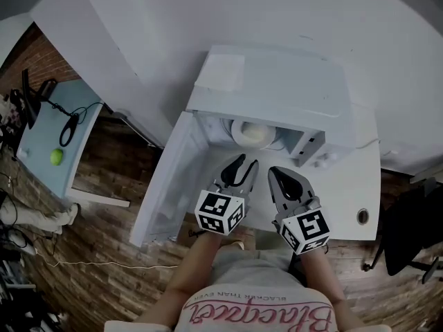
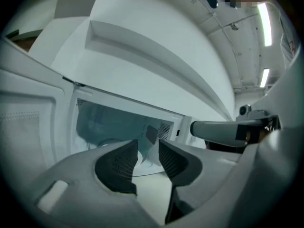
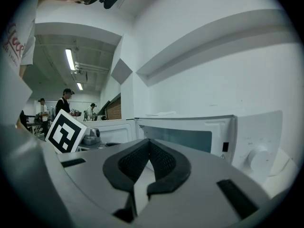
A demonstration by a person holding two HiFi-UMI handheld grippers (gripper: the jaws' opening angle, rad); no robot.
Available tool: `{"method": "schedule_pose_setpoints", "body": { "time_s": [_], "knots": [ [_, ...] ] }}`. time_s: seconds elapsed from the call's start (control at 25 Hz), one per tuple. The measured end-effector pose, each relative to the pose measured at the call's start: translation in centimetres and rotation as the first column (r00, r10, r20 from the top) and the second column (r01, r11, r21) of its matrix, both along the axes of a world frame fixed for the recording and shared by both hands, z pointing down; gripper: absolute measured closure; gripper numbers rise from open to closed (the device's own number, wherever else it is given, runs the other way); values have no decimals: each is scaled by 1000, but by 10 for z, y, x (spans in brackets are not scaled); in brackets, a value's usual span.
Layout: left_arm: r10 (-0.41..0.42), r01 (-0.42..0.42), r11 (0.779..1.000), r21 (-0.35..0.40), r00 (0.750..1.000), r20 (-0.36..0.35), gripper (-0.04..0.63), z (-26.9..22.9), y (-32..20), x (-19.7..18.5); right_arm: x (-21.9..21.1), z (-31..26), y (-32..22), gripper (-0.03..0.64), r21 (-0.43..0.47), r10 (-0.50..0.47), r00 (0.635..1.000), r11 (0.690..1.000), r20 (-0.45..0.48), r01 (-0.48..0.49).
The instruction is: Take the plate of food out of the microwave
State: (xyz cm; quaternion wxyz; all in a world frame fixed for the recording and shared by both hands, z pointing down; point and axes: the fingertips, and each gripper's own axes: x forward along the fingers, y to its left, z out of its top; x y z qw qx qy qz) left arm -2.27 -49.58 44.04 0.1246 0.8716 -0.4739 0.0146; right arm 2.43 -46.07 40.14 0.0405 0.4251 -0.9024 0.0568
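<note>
The white microwave [image 1: 277, 95] stands on a white table [image 1: 346, 192] with its door [image 1: 166, 185] swung open to the left. Inside lies a round pale plate [image 1: 250, 133] with cream-coloured food. My left gripper [image 1: 246, 163] is open just in front of the cavity, with nothing between its pads. In the left gripper view the jaws [image 2: 148, 156] point into the cavity, and the plate [image 2: 148, 166] shows beyond the gap. My right gripper [image 1: 275, 173] hangs beside it, shut and empty. Its tips [image 3: 148, 144] meet in front of the microwave [image 3: 190, 137].
A pale blue side table [image 1: 48, 144] with a green ball [image 1: 56, 156] and a black cable stands at the left on the wooden floor. A black chair [image 1: 415, 234] is at the right. The microwave's dial [image 3: 259, 159] faces the right gripper. People [image 3: 64, 103] stand far off.
</note>
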Motion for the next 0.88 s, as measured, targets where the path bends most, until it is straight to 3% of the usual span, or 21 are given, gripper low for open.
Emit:
{"method": "schedule_pose_setpoints", "body": {
  "time_s": [0.2, 0.36, 0.52, 0.88],
  "knots": [
    [-50, 42, 994, -106, 996, -75, 471, 25, -17, -3, 1, 12, -11, 606, -20, -2, 1000, 1000, 5, 2],
    [-107, 67, 972, -225, 979, -173, 471, 50, -30, -7, 2, 19, -19, 606, -31, -12, 1000, 999, 1, 12],
    [-169, 64, 939, -339, 942, -289, 471, 74, -41, -11, 3, 29, -25, 606, -44, -21, 1000, 999, 0, 21],
    [-293, 94, 892, -443, 865, -408, 471, 99, -58, -23, -1, 45, -35, 606, -57, -46, 999, 997, -9, 45]
  ]
}}
